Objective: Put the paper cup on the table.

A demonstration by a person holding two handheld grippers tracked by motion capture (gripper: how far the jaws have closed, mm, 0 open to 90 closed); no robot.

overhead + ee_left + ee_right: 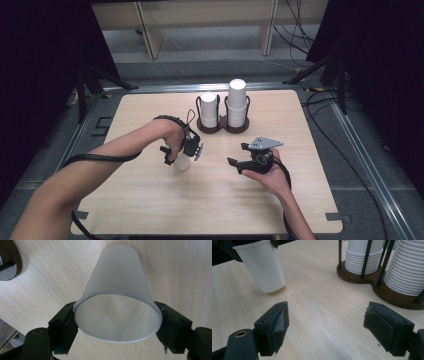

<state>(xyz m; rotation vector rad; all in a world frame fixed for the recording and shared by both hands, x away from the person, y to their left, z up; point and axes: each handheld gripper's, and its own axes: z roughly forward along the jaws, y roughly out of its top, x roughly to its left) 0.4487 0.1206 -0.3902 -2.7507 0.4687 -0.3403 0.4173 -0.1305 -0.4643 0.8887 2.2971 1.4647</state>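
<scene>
A pale wood-grain table with rounded corners (150,200) sits on a grey floor (360,125), black drapes (380,50) hang dark at both sides, a light wooden shelf frame (150,30) stands at the back, and black cables (300,30) trail across the floor

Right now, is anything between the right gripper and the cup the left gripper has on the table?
Nothing visible. Bare table lies between the open right gripper and the cup, which stands at the left gripper; the cup holder sits off to the side.
</scene>
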